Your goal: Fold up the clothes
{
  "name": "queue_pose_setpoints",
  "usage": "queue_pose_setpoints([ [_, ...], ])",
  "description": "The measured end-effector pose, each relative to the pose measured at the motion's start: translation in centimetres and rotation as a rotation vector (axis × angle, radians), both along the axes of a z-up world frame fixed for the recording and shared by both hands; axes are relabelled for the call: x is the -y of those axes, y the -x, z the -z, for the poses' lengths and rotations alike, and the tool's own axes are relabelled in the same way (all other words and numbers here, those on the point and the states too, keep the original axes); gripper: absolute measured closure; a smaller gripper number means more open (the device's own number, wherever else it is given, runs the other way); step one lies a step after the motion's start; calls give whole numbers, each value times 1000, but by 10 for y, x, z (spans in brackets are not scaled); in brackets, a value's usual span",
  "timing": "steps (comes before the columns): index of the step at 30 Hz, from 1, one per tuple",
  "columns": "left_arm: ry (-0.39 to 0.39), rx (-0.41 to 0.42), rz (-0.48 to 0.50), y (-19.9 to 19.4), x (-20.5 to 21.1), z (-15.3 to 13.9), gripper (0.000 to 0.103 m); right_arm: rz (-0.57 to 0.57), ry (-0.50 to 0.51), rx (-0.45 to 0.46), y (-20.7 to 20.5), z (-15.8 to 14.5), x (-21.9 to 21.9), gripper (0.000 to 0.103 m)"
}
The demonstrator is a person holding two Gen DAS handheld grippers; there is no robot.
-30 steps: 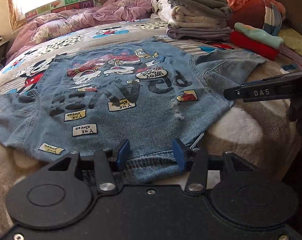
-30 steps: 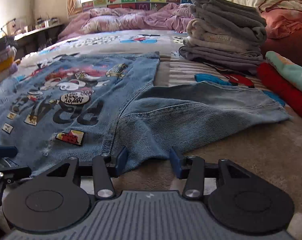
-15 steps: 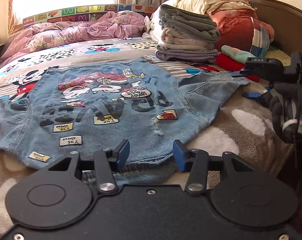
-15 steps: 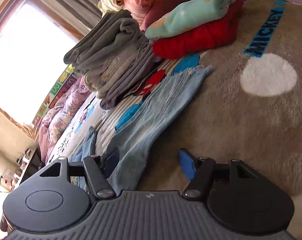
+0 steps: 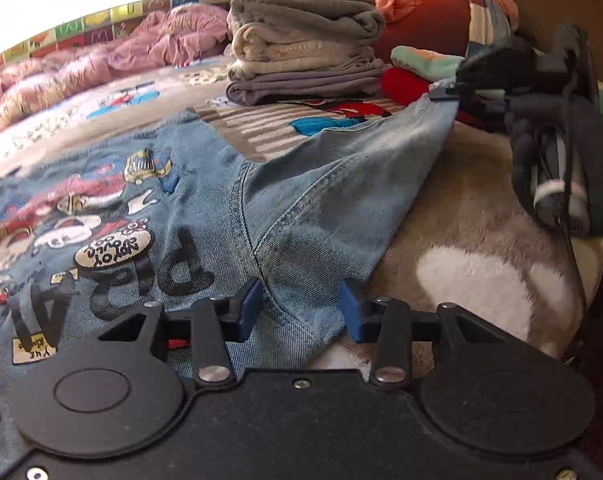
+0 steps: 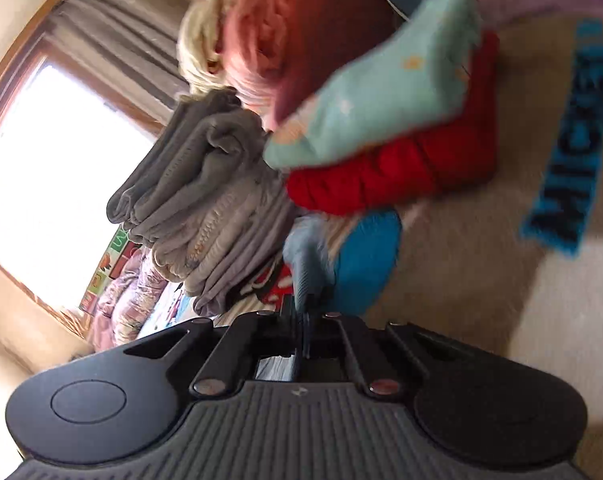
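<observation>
In the left wrist view the denim jacket is seen spread print-up on the blanket, with its sleeve drawn taut and lifted at the cuff by the right gripper. The left gripper is held wide apart just above the sleeve's base. Only the tilted, blurred right wrist view shows the right gripper clamped narrowly on a strip of denim, near the folded stack.

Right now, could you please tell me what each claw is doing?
Left claw: open, holding nothing, over the jacket.
Right claw: shut on the sleeve.
</observation>
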State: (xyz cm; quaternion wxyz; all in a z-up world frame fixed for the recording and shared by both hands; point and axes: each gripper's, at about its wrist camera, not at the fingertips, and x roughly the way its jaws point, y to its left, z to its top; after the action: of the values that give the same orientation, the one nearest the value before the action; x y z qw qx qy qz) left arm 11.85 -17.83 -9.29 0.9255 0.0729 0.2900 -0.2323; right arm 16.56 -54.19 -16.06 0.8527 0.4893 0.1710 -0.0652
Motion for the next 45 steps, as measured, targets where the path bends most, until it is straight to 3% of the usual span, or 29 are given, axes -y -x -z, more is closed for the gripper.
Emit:
queue_pose_setpoints([
  [6,-62,-42,18,-1,17,9,62,-7,20,-18,-6,1,4,94],
  [8,24,-65,19,-13,11,-13,62,-10,27,-24,-7,2,6,71],
  [10,108,-86,19,-26,5,-35,62,-12,34,-30,-9,2,7,61],
  [11,142,-89,20,-40,7,-47,63,-13,38,-33,-10,2,8,61],
  [15,214,-140,89,-113,40,-73,63,-18,51,-46,-14,3,10,69],
  [17,193,-195,134,-148,69,-71,63,-7,45,-54,-14,5,12,88],
  [19,137,-217,179,-170,98,-60,63,7,23,-58,-13,9,15,96],
  [25,10,-287,281,-221,171,-25,65,18,10,-67,-10,11,16,97],
  [28,-45,-311,333,-228,185,-13,78,18,6,-70,-10,12,16,99],
  [30,-75,-295,390,-223,191,-12,102,14,4,-60,-10,11,16,97],
  [32,-40,-224,398,-216,184,-27,103,19,10,-38,-8,7,17,98],
  [35,87,-161,313,-223,167,-40,103,51,139,39,-2,-15,16,98],
  [37,-11,-195,244,-236,174,-22,103,49,182,16,-9,-15,14,98],
  [39,-88,-257,254,-242,174,-11,95,48,151,-64,-18,-4,16,98],
  [41,-1,-213,223,-238,145,-30,87,52,130,-98,-21,0,19,96],
  [44,133,-159,128,-228,88,-57,87,57,141,-96,-20,-2,18,91],
  [45,145,-143,106,-218,73,-63,87,51,146,-99,-20,-2,17,87],
])
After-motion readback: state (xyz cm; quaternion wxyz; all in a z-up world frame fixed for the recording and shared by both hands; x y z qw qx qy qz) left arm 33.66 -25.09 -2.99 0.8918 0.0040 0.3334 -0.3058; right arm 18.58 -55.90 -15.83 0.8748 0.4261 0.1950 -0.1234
